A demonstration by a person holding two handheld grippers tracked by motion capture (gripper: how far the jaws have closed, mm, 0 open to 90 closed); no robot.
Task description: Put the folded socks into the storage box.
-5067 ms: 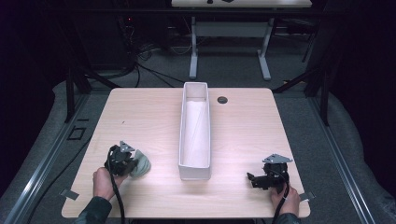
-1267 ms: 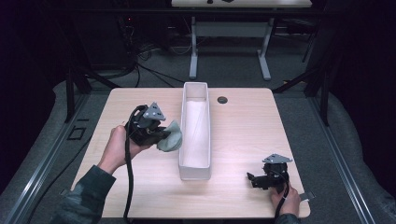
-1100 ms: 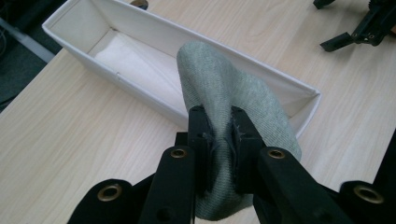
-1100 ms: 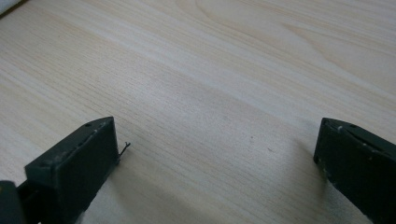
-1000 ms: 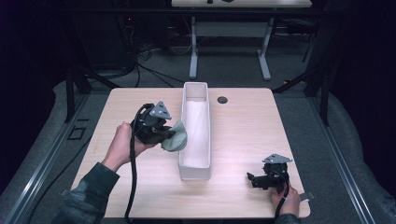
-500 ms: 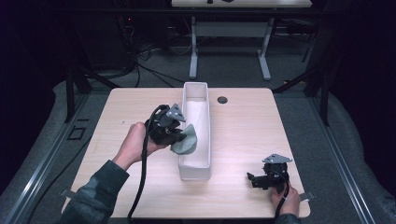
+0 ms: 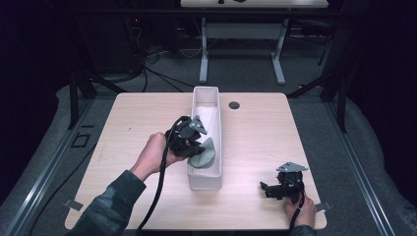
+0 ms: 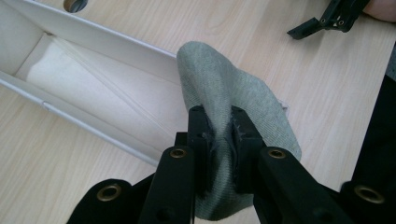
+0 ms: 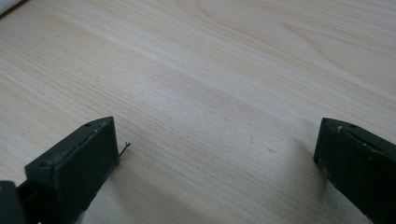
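Broadly, item one is the table (image 7: 147, 113), pale wood, bearing everything listed. Item two: the bin (image 7: 205, 142), a long white trough set lengthwise down the table's middle, a paler liner visible inside in the left gripper view. Item three: the left gripper (image 7: 194, 147), jaws pinched tight on a grey-green cloth (image 7: 204, 156); five seconds back it sat with that cloth at the table's near left corner, a second ago it hung beside the bin's left wall, and now the cloth is over the bin's near end, partly below the rim line in the high view. In the left gripper view the cloth (image 8: 229, 93) bulges forward from between the jaws, its free end draped across the far wall. Item four: the right gripper (image 7: 279, 189), resting near the table's right front edge, unmoved through all frames, jaws spread wide over bare wood, holding nothing. Judgement: the carry is done and the cloth looks ready to be let go into the bin; what remains is opening the jaws and withdrawing.
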